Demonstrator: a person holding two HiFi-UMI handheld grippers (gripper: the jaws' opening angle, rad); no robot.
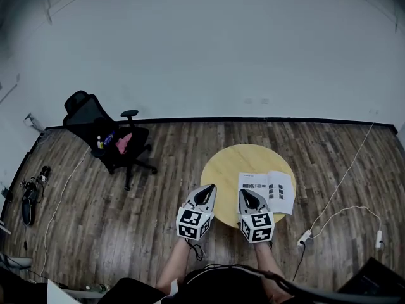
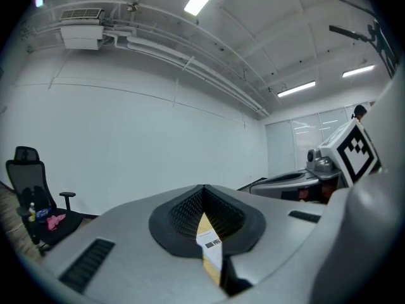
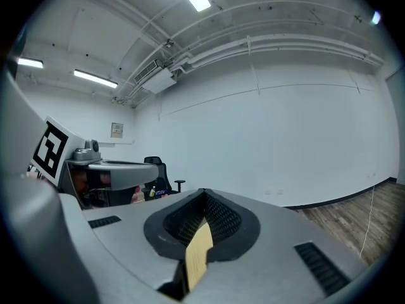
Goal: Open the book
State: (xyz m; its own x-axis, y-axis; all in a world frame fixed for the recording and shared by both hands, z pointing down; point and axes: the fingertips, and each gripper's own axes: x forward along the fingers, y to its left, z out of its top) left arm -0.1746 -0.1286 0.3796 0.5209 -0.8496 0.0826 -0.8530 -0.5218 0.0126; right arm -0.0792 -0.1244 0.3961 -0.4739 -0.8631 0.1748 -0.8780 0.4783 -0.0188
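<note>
Book point(image 1: 276, 192) lies open just ahead of my right gripper point(image 1: 247, 193), fingers closed, empty; my left gripper point(image 1: 209, 189) likewise closed, empty.

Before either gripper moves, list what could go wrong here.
1. The open book's near right corner hangs past the round table's rim; a sideways push could slide it off.
2. The right gripper, shut and empty, is at the book's left page; pushing forward could crease it.
3. The power strip on the floor right of the table, with its cable, could catch a foot.
</note>
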